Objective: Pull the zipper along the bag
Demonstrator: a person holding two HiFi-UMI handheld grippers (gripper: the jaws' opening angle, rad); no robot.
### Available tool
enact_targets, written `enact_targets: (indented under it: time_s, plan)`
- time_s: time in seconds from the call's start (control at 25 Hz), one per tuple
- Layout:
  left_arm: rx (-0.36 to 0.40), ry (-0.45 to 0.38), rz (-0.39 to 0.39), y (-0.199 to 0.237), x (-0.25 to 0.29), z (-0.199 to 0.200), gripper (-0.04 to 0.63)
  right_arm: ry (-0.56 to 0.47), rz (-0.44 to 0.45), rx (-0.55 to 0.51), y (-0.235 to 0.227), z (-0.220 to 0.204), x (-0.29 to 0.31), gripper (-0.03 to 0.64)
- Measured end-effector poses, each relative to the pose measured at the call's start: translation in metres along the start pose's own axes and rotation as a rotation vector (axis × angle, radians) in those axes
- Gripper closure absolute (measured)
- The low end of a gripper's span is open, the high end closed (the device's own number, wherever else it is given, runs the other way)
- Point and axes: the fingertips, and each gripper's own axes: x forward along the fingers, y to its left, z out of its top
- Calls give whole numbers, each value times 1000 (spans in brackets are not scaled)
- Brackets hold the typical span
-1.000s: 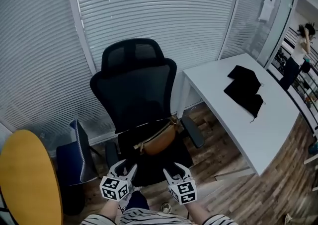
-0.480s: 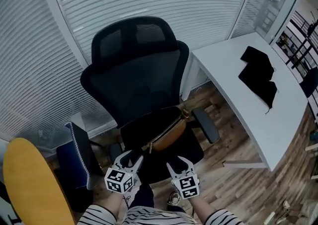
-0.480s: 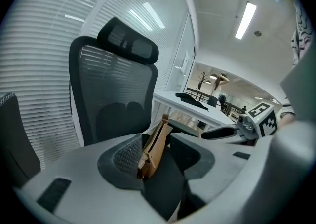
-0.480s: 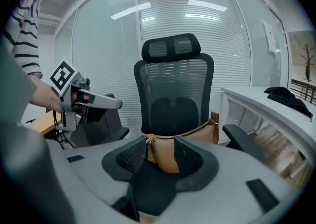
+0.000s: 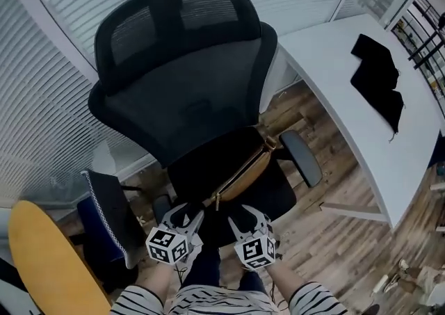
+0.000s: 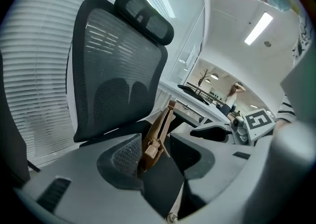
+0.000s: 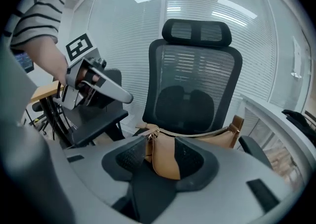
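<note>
Looks like no zipping is happening yet: the tan leather bag [image 5: 243,176] is lying across the seat of the black mesh office chair [image 5: 188,98] while the left claw [image 5: 186,216] and right claw [image 5: 252,216] are hovering just beside the bag's near end, both released and gripping nothing.

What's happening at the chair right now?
A person holds a two-jaw gripper in each hand over a black office chair, where a tan bag lies across the seat. The left gripper and right gripper hover at the bag's near end, jaws apart, gripping nothing. The zipper has not yet been taken.
</note>
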Motion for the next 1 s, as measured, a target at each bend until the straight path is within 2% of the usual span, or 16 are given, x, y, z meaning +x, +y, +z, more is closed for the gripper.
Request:
enact_targets:
  time_s: [0.32, 0.48, 0.6, 0.8, 0.84, 1.0]
  plan:
    - [1, 68, -45, 25, 18, -17, 439, 33, -12, -337, 32, -22, 45, 426]
    - [-3, 85, -73, 27, 26, -22, 439, -2, -48, -501, 37, -22, 58, 426]
    - [-39, 93, -102, 30, 32, -26, 439, -46, -70, -586, 42, -17, 65, 426]
    - [-77, 103, -127, 38, 37, -31, 439, -81, -86, -631, 47, -12, 72, 440]
    - [-82, 103, -133, 39, 38, -31, 439, -85, -88, -631, 46, -11, 73, 484]
    - [-100, 105, -171, 40, 39, -33, 439, -106, -73, -566, 42, -2, 70, 564]
